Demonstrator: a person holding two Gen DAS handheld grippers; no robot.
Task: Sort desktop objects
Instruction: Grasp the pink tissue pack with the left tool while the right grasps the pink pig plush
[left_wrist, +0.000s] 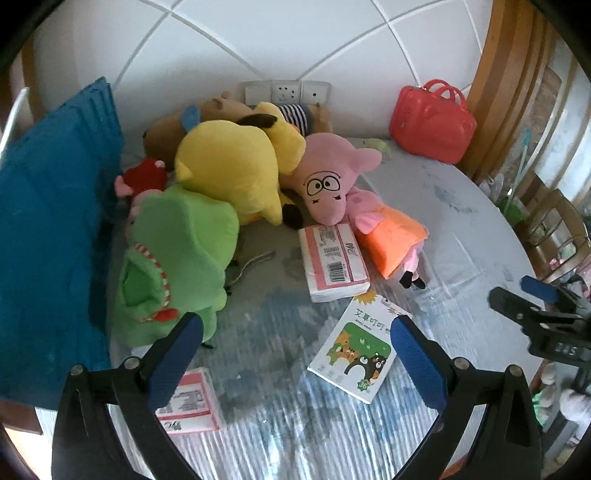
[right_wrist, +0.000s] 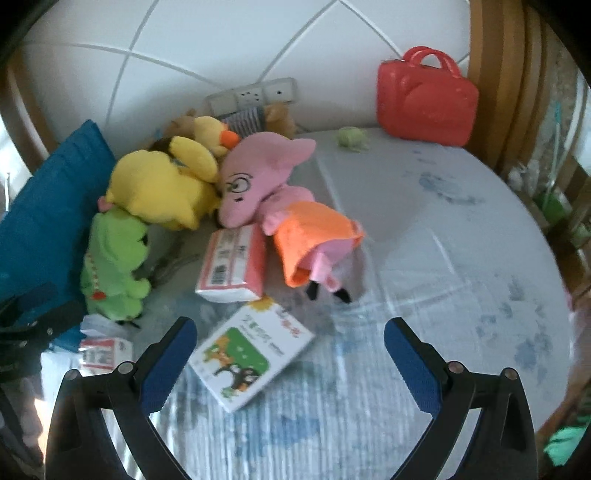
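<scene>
Hovering over the bench (right_wrist: 424, 229), both tongs, left (left_wrist: 297, 345) and right (right_wrist: 290, 345), spread wide and empty, picture book (right_wrist: 251, 360) lower centre.

- Pink pig plush in an orange dress (left_wrist: 354, 206), lying on its side.
- Pink-and-white tissue pack (left_wrist: 332, 258), flat, touching the pig's snout.
- White-and-green picture book (left_wrist: 360, 350), flat, near the pack.

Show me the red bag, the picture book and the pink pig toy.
Red bag (right_wrist: 424, 107), right wrist view, on its front panel.
Picture book (left_wrist: 354, 354), left wrist view, on its green cover.
Pink pig toy (left_wrist: 325, 184), left wrist view, on its face.
</scene>
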